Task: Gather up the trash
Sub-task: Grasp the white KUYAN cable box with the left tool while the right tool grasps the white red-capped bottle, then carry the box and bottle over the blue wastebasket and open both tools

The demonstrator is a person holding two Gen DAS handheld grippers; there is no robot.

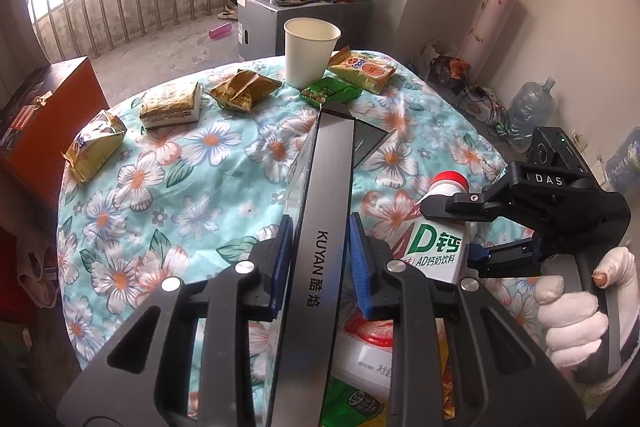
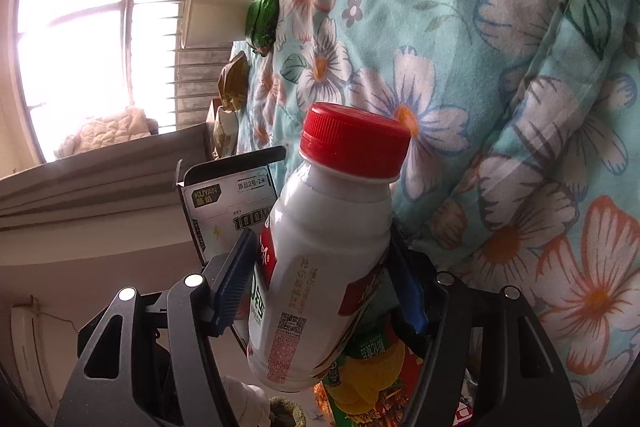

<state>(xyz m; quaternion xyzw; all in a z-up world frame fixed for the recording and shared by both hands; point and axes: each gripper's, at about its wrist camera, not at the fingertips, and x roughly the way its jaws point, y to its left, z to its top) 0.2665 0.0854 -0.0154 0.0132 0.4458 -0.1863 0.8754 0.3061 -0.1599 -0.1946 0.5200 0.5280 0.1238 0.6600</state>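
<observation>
**Both grippers clamped: box in the left, milk bottle in the right**

The left gripper (image 1: 322,247) is closed on a long, flat KUYAN box (image 1: 320,227), its blue pads (image 1: 280,259) pressed against the box's two narrow sides. The box runs forward from the jaws, its open end flap pointing toward the white paper cup (image 1: 310,51), which stands upright on the floral-cloth surface (image 1: 160,195).

The right gripper (image 2: 320,287) is clamped on a white AD calcium milk bottle (image 2: 320,267) with a red cap (image 2: 356,141); the pads grip the labelled body, and the bottle tilts with its cap end away from the jaws. From the left wrist view, this bottle hangs just right of the KUYAN box, above the surface, and a white-gloved hand (image 1: 572,307) holds the right gripper's handle.

Around the paper cup lie snack wrappers: a green packet (image 1: 330,93) touching its base, an orange-printed packet (image 1: 362,69) just right of it, a crumpled gold wrapper (image 1: 242,91) to its left, then a tan packet (image 1: 172,105), and a yellow packet (image 1: 94,145) farthest left, near the surface's edge.

Directly below the KUYAN box, more packaging shows, including a white-and-red container (image 1: 368,355) and a green wrapper (image 1: 356,407).
</observation>
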